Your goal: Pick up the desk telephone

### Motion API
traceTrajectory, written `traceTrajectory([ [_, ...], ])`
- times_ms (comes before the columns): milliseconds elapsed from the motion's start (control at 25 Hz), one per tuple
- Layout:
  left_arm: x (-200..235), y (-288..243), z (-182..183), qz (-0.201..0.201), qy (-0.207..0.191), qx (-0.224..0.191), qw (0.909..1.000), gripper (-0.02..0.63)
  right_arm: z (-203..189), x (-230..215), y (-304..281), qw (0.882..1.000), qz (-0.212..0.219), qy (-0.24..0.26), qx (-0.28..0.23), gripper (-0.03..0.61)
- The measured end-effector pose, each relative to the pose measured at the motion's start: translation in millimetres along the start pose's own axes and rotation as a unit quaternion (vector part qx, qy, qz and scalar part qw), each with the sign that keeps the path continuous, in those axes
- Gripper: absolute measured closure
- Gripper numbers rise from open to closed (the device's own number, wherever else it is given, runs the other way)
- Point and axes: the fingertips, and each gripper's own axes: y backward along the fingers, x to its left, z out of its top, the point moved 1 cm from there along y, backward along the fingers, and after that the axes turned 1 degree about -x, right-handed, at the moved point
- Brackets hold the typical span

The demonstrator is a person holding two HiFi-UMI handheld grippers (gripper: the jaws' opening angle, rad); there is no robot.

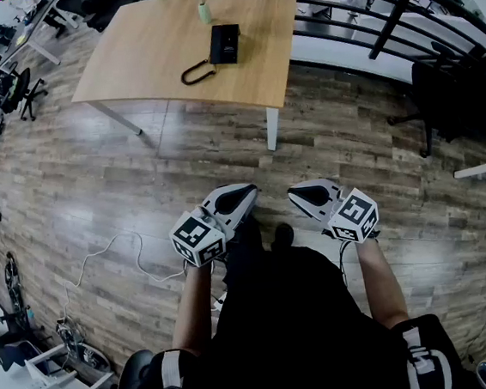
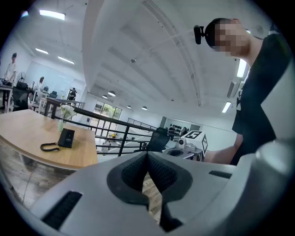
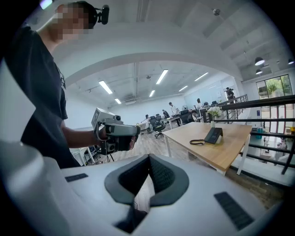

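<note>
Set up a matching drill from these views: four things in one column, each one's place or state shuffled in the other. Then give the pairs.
Things:
1. desk telephone
2. vase
3. white cable
4. left gripper

Places or states:
A. lies loose on the wooden floor
B. black, flat on the table, coiled cord beside it
C. shut and empty, well short of the table
D. stands near the table's far edge, behind the telephone

Pairs: 1-B, 2-D, 3-A, 4-C.
</note>
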Motion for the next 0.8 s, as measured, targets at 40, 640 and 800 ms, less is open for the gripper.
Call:
traceTrajectory([
  [40,-4,0,-1,0.003,-0.003,-0.002,1.0,0.592,-1,1,3,1.0,0.001,0.003,0.001,0.555],
  [640,-24,14,-10,0.021,-0.003,-0.002,0.9998,0.592,-8,18,9,1.0,0.02,-0.007,-0.013,0.555],
  [800,-19,19,-7,0.026,-0.002,-0.009,0.9996,0.592,-7,17,6,1.0,0.013,-0.02,-0.017,0.555],
])
